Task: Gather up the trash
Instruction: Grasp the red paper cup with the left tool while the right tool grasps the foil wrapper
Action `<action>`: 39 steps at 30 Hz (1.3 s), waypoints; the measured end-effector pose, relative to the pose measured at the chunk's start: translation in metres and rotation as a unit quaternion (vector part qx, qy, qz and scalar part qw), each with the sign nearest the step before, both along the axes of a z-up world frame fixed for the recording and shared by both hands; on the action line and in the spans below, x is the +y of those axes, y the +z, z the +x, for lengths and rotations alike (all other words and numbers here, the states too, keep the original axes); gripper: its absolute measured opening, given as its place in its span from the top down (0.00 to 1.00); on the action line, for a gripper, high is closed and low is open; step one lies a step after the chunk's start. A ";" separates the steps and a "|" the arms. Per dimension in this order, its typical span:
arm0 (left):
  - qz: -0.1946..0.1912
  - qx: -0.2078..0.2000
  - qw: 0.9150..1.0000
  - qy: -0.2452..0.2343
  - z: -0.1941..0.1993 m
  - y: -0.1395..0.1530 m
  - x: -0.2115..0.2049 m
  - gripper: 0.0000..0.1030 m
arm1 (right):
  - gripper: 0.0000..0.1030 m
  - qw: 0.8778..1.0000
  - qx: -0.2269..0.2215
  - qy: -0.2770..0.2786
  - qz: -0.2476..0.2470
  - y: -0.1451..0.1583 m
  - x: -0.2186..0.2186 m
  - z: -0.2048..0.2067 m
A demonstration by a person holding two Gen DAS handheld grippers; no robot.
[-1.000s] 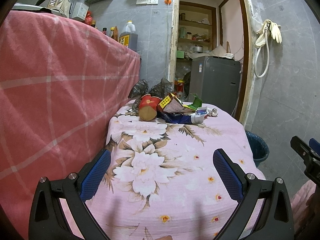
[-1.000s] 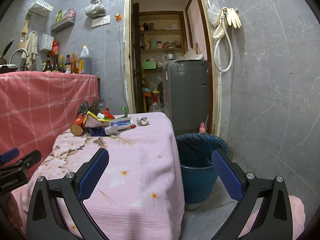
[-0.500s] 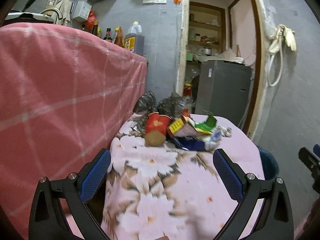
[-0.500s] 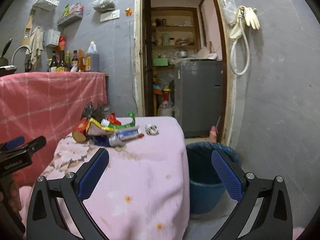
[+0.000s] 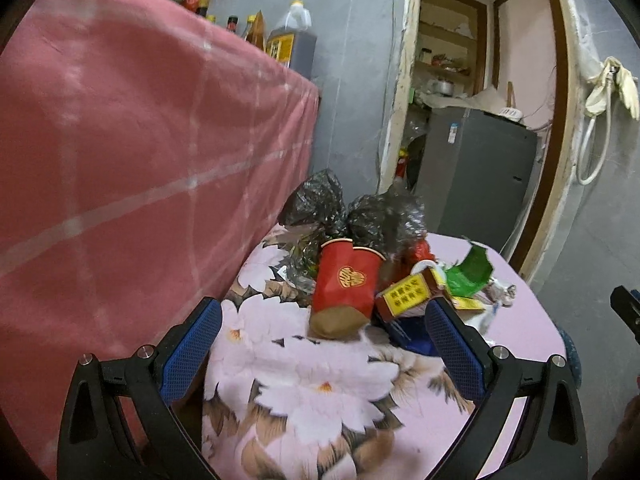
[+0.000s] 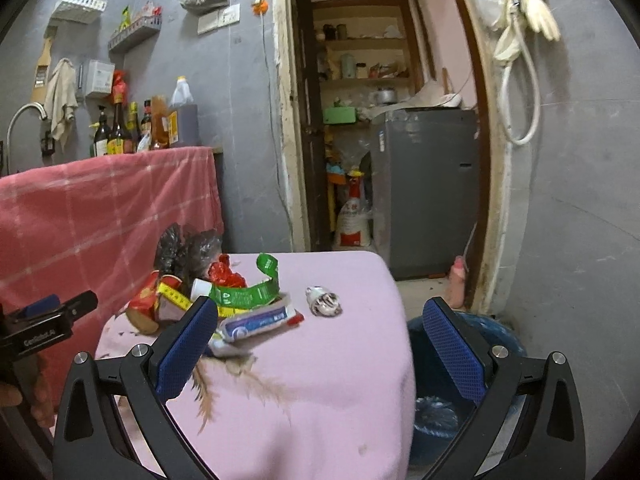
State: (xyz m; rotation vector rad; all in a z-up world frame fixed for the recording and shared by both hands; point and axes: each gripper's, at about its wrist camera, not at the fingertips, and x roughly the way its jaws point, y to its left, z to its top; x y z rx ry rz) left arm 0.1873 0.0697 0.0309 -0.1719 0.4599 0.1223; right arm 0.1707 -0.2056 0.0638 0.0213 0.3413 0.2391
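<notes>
A heap of trash lies at the far end of the small table with the pink flowered cloth (image 5: 320, 392). It holds a crushed red paper cup (image 5: 344, 288), a yellow-labelled box (image 5: 404, 294), a green wrapper (image 5: 470, 272), black plastic bags (image 5: 360, 216) and a white and blue tube (image 6: 260, 320). A small crumpled wad (image 6: 324, 300) lies apart to the right. My left gripper (image 5: 324, 344) is open and empty, just short of the red cup. My right gripper (image 6: 320, 344) is open and empty above the table, near the tube.
A blue bin (image 6: 452, 392) with a liner stands on the floor right of the table. A tall counter draped in pink checked cloth (image 5: 140, 160) rises on the left, with bottles (image 6: 132, 128) on top. A grey fridge (image 6: 428, 188) stands in the doorway behind.
Both grippers have moved forward toward the trash heap, which now looks much larger and closer. Both stay open and empty.
</notes>
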 end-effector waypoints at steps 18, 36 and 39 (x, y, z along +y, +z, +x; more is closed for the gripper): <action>-0.032 0.079 0.996 -0.037 0.065 -0.027 0.016 0.23 | 0.34 0.995 0.100 0.017 0.006 -0.032 0.022 0.118; -0.060 0.114 0.989 -0.073 0.082 -0.028 0.021 0.53 | 0.50 0.976 0.212 0.036 -0.043 -0.069 0.036 0.192; -0.065 0.112 0.989 -0.074 0.080 -0.027 0.023 0.54 | 0.50 0.972 0.227 0.035 -0.047 -0.074 0.035 0.197</action>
